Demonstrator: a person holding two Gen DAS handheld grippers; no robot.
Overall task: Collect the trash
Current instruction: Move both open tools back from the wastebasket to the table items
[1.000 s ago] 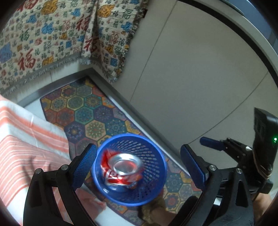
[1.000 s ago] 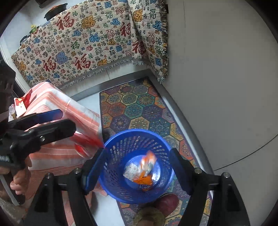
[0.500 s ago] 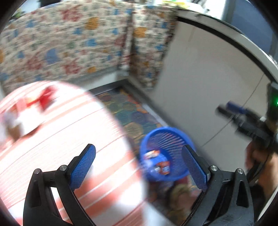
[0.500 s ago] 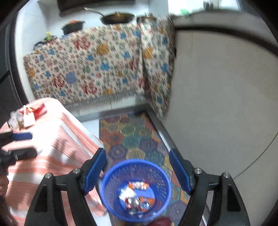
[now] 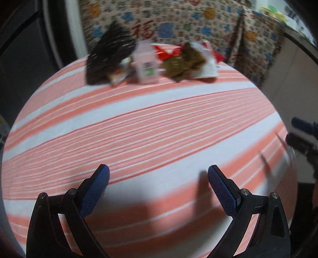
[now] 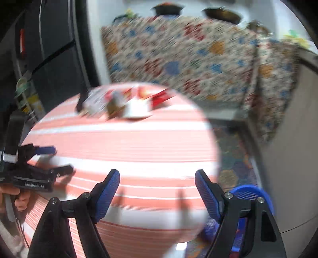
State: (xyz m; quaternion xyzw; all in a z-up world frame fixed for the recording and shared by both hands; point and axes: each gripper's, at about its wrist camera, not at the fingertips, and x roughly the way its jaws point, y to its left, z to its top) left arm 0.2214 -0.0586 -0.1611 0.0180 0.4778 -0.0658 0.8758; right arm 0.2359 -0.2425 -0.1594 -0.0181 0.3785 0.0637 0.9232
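Observation:
A blurred pile of trash lies at the far side of the round striped table (image 5: pixel 159 123): a black bag (image 5: pixel 109 57), a pink carton (image 5: pixel 147 63), a brown-green wrapper (image 5: pixel 182 61) and a red wrapper (image 5: pixel 167 51). The right wrist view shows the same trash pile (image 6: pixel 123 101) far ahead. My left gripper (image 5: pixel 158 168) hangs open over the near part of the cloth, nothing between its fingers. My right gripper (image 6: pixel 157 172) is over the table's near edge; its jaws are opening and hold nothing. The blue basket (image 6: pixel 250 194) stands on the floor at lower right.
A patterned cloth (image 6: pixel 188 59) drapes the counter behind the table, with pots (image 6: pixel 167 8) on top. A hexagon-patterned rug (image 6: pixel 236 154) lies right of the table. Dark doors (image 6: pixel 49 59) stand at the left. A hand (image 6: pixel 19 198) holds the left gripper (image 6: pixel 57 159).
Both grippers have swung away from above the blue basket to over the striped table. The basket, with the can and wrappers in it, has slid to the right view's lower right.

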